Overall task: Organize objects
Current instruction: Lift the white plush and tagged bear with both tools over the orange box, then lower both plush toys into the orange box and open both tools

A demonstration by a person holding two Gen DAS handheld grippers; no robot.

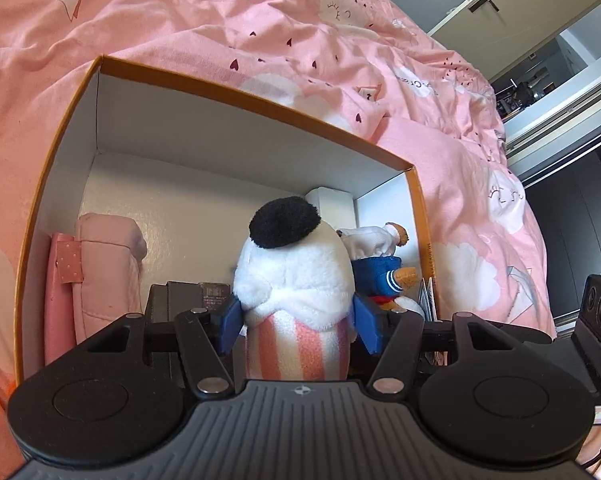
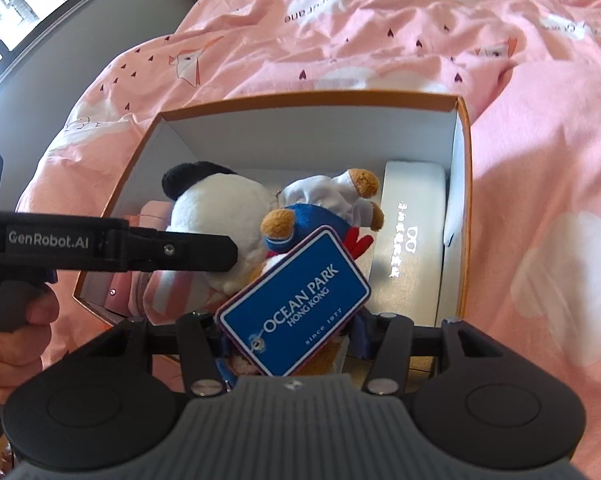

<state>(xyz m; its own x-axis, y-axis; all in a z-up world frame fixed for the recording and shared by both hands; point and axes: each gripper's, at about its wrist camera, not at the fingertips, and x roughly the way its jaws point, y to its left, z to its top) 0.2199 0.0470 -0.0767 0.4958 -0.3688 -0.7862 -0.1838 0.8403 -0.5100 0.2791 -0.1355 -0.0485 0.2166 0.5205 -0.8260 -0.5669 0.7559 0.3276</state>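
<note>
An open orange-rimmed box (image 1: 256, 92) with white walls lies on the pink bed; it also shows in the right wrist view (image 2: 308, 100). My left gripper (image 1: 296, 318) is shut on a white plush with a black ear and pink-striped body (image 1: 296, 272), held inside the box; the plush also shows in the right wrist view (image 2: 216, 216). My right gripper (image 2: 292, 344) is shut on a bear plush in blue sailor clothes (image 2: 320, 208), whose blue Ocean Park tag (image 2: 296, 300) hides the fingers. The bear appears beside the white plush in the left wrist view (image 1: 384, 268).
A pink pouch (image 1: 100, 276) lies at the box's left side and a white case (image 2: 412, 240) at its right. A dark small box (image 1: 188, 300) sits behind the left fingers. The pink patterned duvet (image 2: 540, 200) surrounds the box. A cupboard (image 1: 540, 40) stands beyond the bed.
</note>
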